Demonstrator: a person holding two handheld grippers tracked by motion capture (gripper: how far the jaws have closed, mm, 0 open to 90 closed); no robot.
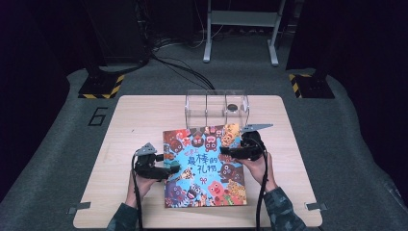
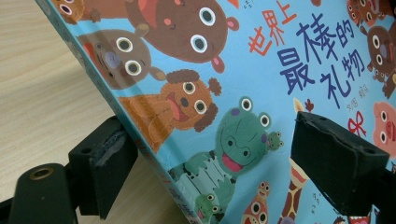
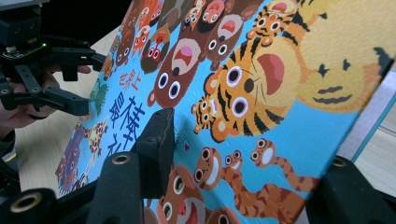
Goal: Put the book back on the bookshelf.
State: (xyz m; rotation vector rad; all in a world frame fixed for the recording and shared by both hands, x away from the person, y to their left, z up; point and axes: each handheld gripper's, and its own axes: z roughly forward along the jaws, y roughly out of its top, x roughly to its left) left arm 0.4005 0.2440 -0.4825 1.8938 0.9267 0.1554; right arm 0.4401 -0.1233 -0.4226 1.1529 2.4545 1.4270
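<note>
A picture book (image 1: 204, 166) with a blue cover of cartoon animals lies on the wooden table (image 1: 130, 120). My left gripper (image 1: 171, 168) is at the book's left edge. In the left gripper view the book (image 2: 224, 70) has its edge between the two jaws of my left gripper (image 2: 210, 130), one below and one above the cover, with the jaws standing apart and open. My right gripper (image 1: 226, 151) is at the book's upper right part. In the right gripper view my right gripper (image 3: 252, 144) is shut on the book (image 3: 261, 70), one jaw on the cover and one behind it. The left gripper (image 3: 86, 79) shows farther off there.
A clear plastic container (image 1: 216, 107) with compartments stands just behind the book, with a small dark round thing (image 1: 232, 107) inside. Bare wood lies left and right of the book. Beyond the table are cables and stand feet on grey floor.
</note>
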